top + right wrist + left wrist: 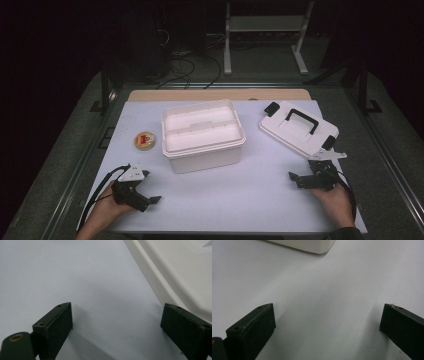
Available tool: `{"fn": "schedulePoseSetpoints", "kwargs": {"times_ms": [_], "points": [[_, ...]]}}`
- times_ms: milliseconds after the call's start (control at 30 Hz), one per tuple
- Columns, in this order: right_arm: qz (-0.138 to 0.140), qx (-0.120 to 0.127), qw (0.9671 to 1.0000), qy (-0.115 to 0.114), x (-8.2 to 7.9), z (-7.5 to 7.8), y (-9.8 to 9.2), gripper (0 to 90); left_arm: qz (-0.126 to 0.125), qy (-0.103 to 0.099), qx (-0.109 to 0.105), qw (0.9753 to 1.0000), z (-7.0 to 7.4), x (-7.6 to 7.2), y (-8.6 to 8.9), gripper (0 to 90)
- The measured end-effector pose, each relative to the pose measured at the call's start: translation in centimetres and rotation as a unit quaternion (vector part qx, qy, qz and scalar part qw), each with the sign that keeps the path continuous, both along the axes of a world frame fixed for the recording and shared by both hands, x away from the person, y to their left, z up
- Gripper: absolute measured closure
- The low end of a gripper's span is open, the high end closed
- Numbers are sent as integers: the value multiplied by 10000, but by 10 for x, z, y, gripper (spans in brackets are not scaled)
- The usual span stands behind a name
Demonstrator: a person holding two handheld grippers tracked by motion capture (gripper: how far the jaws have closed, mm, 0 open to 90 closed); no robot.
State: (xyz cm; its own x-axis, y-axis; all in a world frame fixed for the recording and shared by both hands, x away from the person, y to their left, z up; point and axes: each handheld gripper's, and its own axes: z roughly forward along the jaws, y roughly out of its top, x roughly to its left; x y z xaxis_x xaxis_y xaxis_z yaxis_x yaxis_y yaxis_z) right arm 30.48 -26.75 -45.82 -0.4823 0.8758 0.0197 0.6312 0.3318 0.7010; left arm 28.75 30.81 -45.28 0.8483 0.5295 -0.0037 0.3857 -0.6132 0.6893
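1. The left tool [142, 192] rests low on the white surface [225, 195] near its front-left edge, held by the person's left hand [102, 212]. Its jaws stand wide apart with bare surface between them.
2. The right tool [305, 179] sits near the front-right edge in the right hand [335, 202]. Its jaws are also spread wide and grip nothing.
3. Between the two tools lies a broad open stretch of surface, free from the front edge up to the box.
4. In the left gripper view, the rounded corner of the white box [312, 246] shows at the top, well apart from the jaws.
5. In the right gripper view, the rim of the white lid [175, 270] runs diagonally just beside the right-hand jaw; whether they touch I cannot tell.
6. The lid [298, 127], with a black handle [301, 120] and black clips, lies off the box on the right, tilted toward the right edge, just beyond the right tool.
7. The box [202, 135] stands open at the centre, with a white inner tray visible in its top. What lies under the tray is hidden.
8. A small round item [144, 140] with a red centre lies just left of the box, apart from it.
9. Beyond, a bare wooden strip [215, 95] marks the far edge.
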Motion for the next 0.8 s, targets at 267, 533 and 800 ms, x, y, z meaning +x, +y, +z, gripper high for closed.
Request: {"fn": "schedulePoseSetpoints", "kwargs": {"times_ms": [267, 533, 800], "points": [[106, -22, 9999, 45, -2, 5, 4, 240, 76, -26, 11, 10000, 6, -3, 2, 145], [447, 42, 9990, -86, 0, 18, 14, 581, 185, -27, -112, 9998, 19, -4, 5, 550], [912, 369, 9947, -284, 6, 37, 28, 893, 358, 142, -213, 9990, 34, 6, 4, 898]]}}
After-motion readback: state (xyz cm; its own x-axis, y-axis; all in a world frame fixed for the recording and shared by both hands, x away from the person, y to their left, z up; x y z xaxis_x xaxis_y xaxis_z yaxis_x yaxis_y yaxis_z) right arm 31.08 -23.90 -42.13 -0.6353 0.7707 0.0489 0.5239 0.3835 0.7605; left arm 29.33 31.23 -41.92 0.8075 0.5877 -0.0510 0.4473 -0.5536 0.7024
